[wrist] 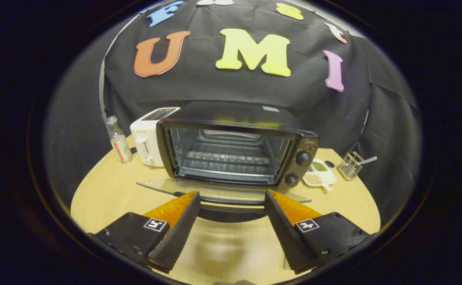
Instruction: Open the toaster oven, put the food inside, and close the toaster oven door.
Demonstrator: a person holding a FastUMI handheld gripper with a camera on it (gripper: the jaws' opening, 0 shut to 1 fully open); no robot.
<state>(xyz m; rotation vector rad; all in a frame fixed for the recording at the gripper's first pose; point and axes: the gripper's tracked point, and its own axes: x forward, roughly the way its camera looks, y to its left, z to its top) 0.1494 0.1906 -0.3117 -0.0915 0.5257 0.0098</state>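
Currently: toaster oven (231,146) door (215,190) folded down, rack bare.
Gripper (231,196) jaws are spread wide and hold nothing; the door's handle (233,211) lies between the fingertips. A white dish (320,174) sits beside the oven's knobs.
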